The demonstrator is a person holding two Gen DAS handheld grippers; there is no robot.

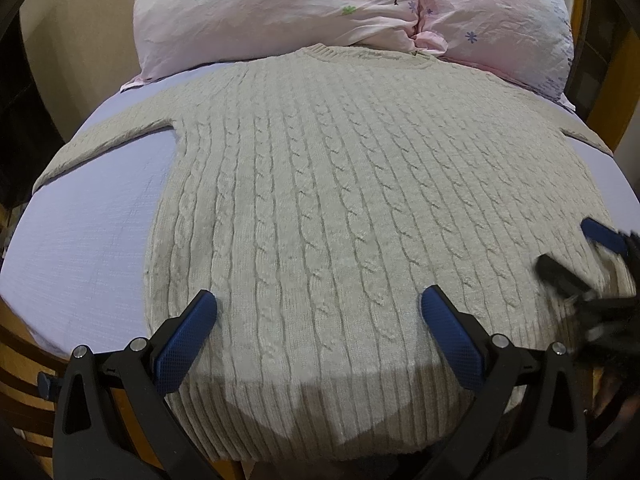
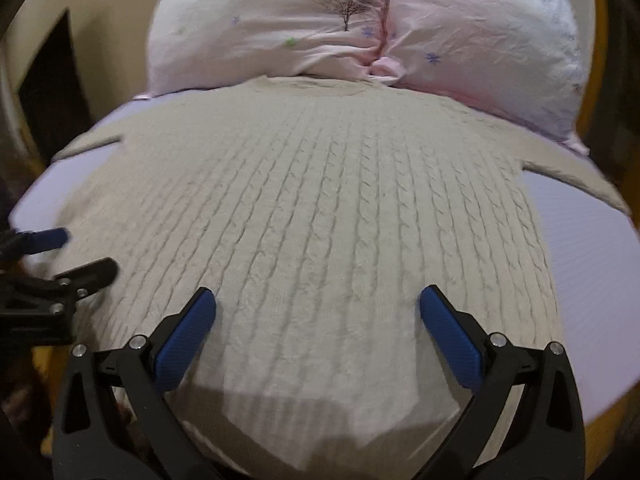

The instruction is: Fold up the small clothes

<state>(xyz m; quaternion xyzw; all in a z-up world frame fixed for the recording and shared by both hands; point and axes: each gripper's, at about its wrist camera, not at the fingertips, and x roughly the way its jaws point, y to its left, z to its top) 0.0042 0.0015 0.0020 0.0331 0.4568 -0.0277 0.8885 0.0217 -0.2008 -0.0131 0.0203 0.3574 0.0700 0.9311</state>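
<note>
- The left gripper point(image 1: 319, 306), black with blue pads, hangs spread wide with nothing between its fingers; the right gripper point(image 2: 318, 306) does likewise beside it.
- The beige cable-knit sweater point(image 1: 320, 184) lies flat on the lilac bed sheet point(image 1: 84, 236), directly ahead of both tools; its ribbed hem is nearest, its collar farthest, at the pink floral pillows point(image 1: 320, 4).
- Its long axis runs straight away from the fingers; each gripper has its own hem corner closest, by my judgement.
</note>
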